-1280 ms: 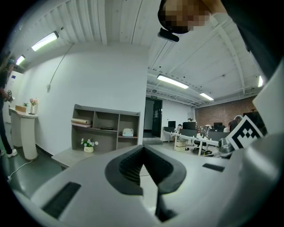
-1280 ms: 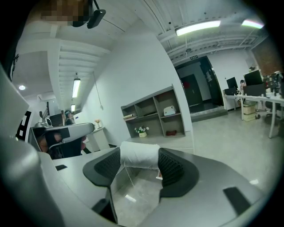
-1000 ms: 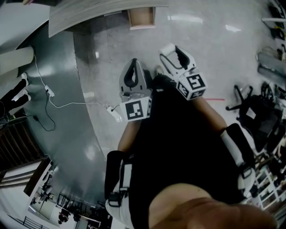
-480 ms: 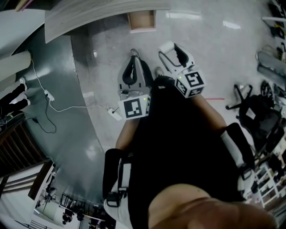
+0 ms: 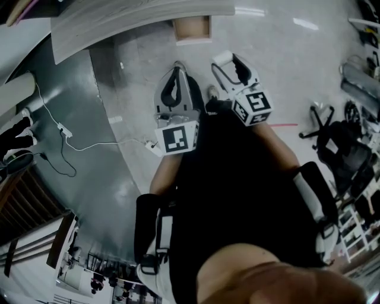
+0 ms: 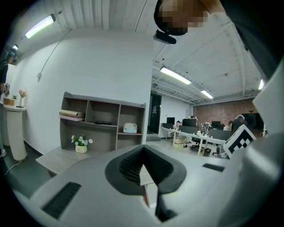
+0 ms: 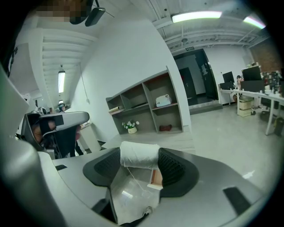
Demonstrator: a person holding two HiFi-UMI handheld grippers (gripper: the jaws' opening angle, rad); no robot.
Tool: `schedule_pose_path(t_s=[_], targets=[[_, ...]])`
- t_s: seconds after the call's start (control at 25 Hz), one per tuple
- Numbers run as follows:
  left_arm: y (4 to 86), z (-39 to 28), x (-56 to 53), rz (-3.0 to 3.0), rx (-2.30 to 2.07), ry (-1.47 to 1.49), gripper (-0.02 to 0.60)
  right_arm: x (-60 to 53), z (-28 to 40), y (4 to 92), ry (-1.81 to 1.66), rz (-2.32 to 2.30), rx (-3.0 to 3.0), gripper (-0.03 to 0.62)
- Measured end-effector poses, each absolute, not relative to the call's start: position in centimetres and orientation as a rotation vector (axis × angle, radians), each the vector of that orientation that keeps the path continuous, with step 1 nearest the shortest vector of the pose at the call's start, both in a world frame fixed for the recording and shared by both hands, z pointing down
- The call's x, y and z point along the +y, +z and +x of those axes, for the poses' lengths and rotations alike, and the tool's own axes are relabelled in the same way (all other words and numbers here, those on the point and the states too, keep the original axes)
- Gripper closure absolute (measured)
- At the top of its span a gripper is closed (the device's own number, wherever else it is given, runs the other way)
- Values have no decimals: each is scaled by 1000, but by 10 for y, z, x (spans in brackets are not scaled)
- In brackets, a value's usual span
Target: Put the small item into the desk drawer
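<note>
Judging from the head view, the coming move turned on the open drawer [image 5: 191, 28] lying ahead of the right gripper [image 5: 229, 60] and a little to its left, under the edge of the desk [image 5: 142, 16], with bare floor [image 5: 279, 53] between them. That gripper was closed on the small item, a white spool [image 7: 138, 154], pinched end to end so that its long axis ran across from one pad to the other; a loose thread [image 7: 133, 176] hung down from it. In the right gripper view the drawer [image 7: 156, 177] showed just below the spool, through the gap behind the jaws, so the gripper pointed roughly at it. The left gripper [image 5: 177, 71] stood just beside the right one, about as near the drawer, its jaws drawn together with nothing between them [image 6: 143, 153]. The carry would probably be forward and down, to bring the spool over the drawer's open top before letting go.
</note>
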State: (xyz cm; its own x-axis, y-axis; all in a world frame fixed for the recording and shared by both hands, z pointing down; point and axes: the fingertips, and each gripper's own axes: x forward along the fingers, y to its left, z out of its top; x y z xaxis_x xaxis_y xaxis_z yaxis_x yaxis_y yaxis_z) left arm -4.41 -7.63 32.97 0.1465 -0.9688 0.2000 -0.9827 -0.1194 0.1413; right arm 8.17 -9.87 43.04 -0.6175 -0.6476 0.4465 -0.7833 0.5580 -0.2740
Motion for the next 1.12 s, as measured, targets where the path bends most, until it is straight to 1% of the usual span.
schedule_pose_path(t_s=[0.6,1.12], targets=[[365,-83,-134,2120,-1881,83,586,-164,39,506,704,1150,-2389,330],[386,-86,-149,2138,-1825,116,586,-206,15,584,774,1162,-2274,330]])
